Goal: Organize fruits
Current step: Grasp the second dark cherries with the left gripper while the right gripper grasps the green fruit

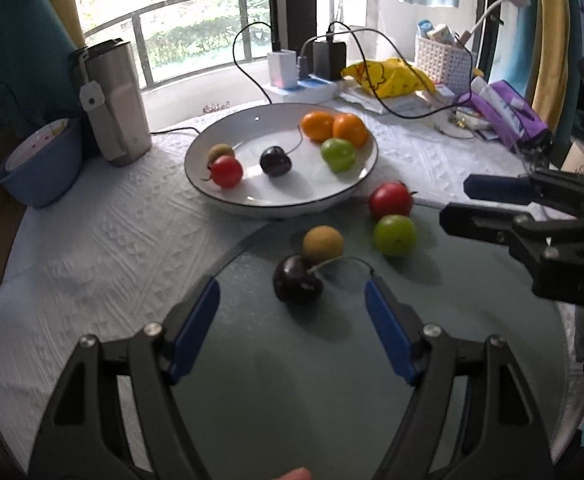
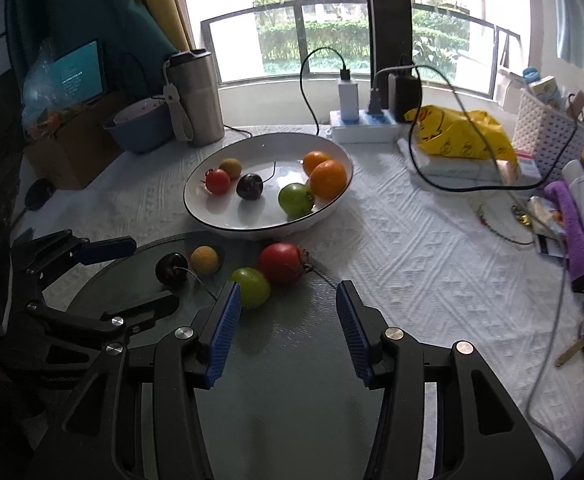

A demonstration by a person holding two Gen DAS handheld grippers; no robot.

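Four fruits lie loose on a round glass board (image 1: 372, 360) in front of the white plate (image 1: 227, 196): a dark cherry (image 1: 298, 283) with its long stem curving over toward the right, a brownish-yellow fruit (image 1: 323, 245) touching it just behind, a green fruit (image 1: 394, 234) and a red tomato (image 1: 390, 200) touching each other near the plate's rim. The plate already carries one of each kind, a red tomato, a brownish fruit, a dark cherry and a green fruit, plus two oranges (image 1: 334, 128) at the far side, so the loose four are probably meant to join their matches there. The left gripper (image 1: 292, 300) hangs low over the board with its blue pads spread wide and nothing between them; the cherry sits just ahead of the gap, which suggests it is the first pick. The right gripper (image 2: 287, 304) is open more narrowly, also empty, its left pad just beside the green fruit (image 2: 251, 286) and the tomato (image 2: 281, 262) just ahead, so either may be its target. Both point steeply down, suiting a grasp from above. Round fruit on smooth glass may roll if nudged. Around the plate on the white cloth (image 1: 111, 240) stand a steel tumbler (image 1: 115, 100), a blue bowl (image 1: 39, 172), chargers and a yellow bag (image 1: 388, 74)
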